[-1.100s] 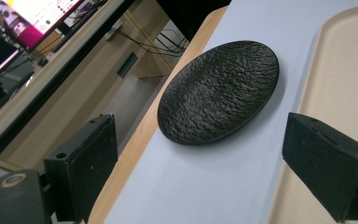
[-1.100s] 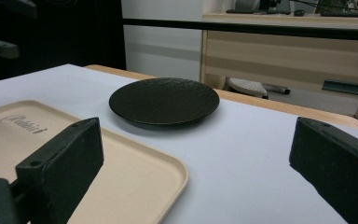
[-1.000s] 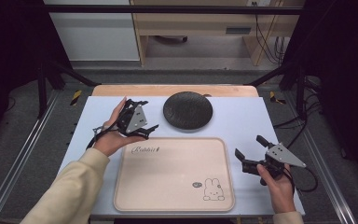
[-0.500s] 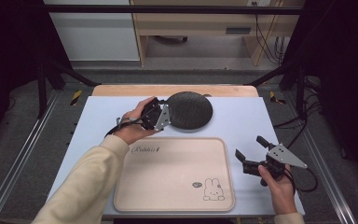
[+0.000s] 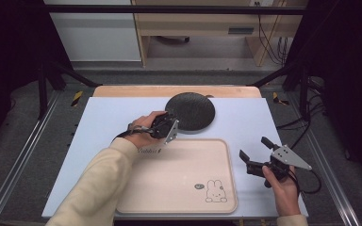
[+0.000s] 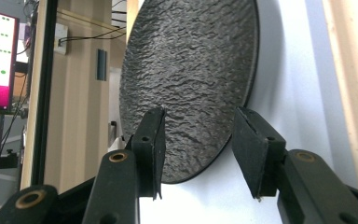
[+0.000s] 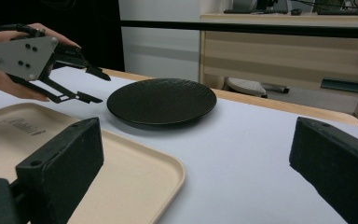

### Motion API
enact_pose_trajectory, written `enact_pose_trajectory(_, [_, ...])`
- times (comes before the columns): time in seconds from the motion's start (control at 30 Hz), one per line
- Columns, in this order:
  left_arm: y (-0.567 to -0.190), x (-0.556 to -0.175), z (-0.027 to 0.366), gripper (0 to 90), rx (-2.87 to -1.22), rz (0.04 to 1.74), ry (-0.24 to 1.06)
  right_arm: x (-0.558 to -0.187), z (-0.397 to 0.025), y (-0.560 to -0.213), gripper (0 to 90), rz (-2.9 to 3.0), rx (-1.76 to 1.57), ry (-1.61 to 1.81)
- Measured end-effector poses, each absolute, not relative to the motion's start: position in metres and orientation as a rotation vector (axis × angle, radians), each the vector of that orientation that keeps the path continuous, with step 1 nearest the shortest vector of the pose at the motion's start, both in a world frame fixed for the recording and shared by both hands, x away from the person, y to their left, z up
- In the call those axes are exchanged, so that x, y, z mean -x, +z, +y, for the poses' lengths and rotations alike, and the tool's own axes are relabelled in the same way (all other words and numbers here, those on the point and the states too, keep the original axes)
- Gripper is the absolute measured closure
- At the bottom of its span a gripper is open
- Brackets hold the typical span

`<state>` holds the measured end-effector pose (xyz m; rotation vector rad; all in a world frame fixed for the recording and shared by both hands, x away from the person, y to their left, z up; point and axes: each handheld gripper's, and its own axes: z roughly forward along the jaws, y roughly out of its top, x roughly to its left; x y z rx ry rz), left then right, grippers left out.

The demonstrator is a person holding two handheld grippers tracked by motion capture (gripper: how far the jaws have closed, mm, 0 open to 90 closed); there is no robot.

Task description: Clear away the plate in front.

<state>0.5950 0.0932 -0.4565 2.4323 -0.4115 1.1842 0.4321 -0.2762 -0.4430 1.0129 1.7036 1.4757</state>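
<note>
Black, rough-textured plate [image 5: 190, 111] sits flat at the far middle of the pale blue bench [image 5: 103, 117], just beyond the far edge of the beige tray [image 5: 179, 188]; plate and tray lie close but a strip of bench shows between them in the right gripper view.

Change since the pictures a second and half a second ago: the left gripper [image 5: 169, 128] has travelled from the left part of the bench, rightward, and now stands at the plate's near-left rim. The right gripper [image 5: 254, 154] has not moved; it rests at the right of the tray, held low, jaws wide apart, nothing between them.

Left gripper view: jaws are apart and straddle the near rim, one jaw over the plate's textured face, the other over bare bench outside the edge. No clamp yet; a gap shows on both sides of the rim.

Judgement: this is the approach to a rim grasp on the plate. The travel is essentially done; what is left is to settle the jaws over the rim and close. Probable destination is the tray, which is bare apart from its printed rabbit [image 5: 215, 192], though that is inference only.

Plate appearance: round, shallow, matt, surface wrinkled like stone or cast iron, thin raised rim, no food or chips visible. The low rim gives little to bite on, so slip is a risk.
</note>
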Motion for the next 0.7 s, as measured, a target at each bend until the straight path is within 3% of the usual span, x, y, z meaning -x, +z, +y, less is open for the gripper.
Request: enact_pose_trajectory(0.7, [-0.478, -0.598, 0.084, 58.5, -2.489, -0.463, 1.213, -0.432, -0.277, -0.443, 3.2, 1.707, -1.010, 1.472])
